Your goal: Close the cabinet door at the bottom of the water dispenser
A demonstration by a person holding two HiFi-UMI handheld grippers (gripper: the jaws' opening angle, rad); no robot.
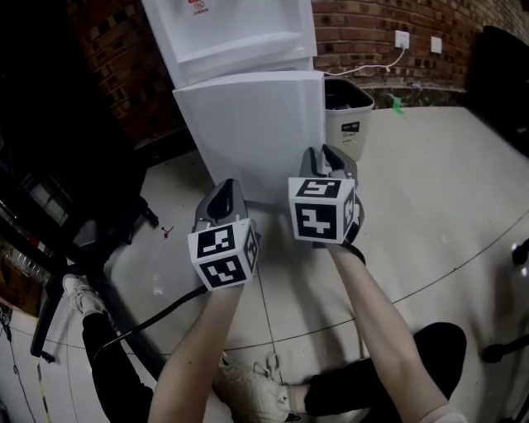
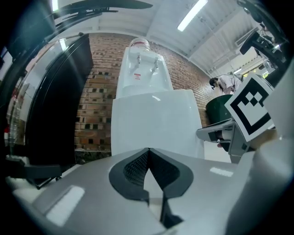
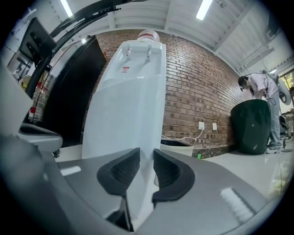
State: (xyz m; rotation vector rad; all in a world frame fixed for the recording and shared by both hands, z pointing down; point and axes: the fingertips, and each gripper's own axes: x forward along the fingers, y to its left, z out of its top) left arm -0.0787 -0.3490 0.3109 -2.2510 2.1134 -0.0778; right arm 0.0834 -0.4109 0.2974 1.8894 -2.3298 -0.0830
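Nearest, left gripper point(image 1: 221, 197): fingers point(image 2: 133, 167) pressed together, empty; probably meant as blunt pusher. Just beyond, right gripper point(image 1: 332, 157): fingers point(image 3: 120, 170) slightly spread, nothing pinched, gap lined up with right edge of cabinet door point(image 1: 256, 132); likely aimed there because free edge gives most leverage. Door seemingly swung out below water dispenser point(image 1: 240, 33), face toward grippers. Open floor point(image 1: 446, 190) to right; bin point(image 1: 347, 124) just beyond door edge; brick wall point(image 1: 364, 25) far.
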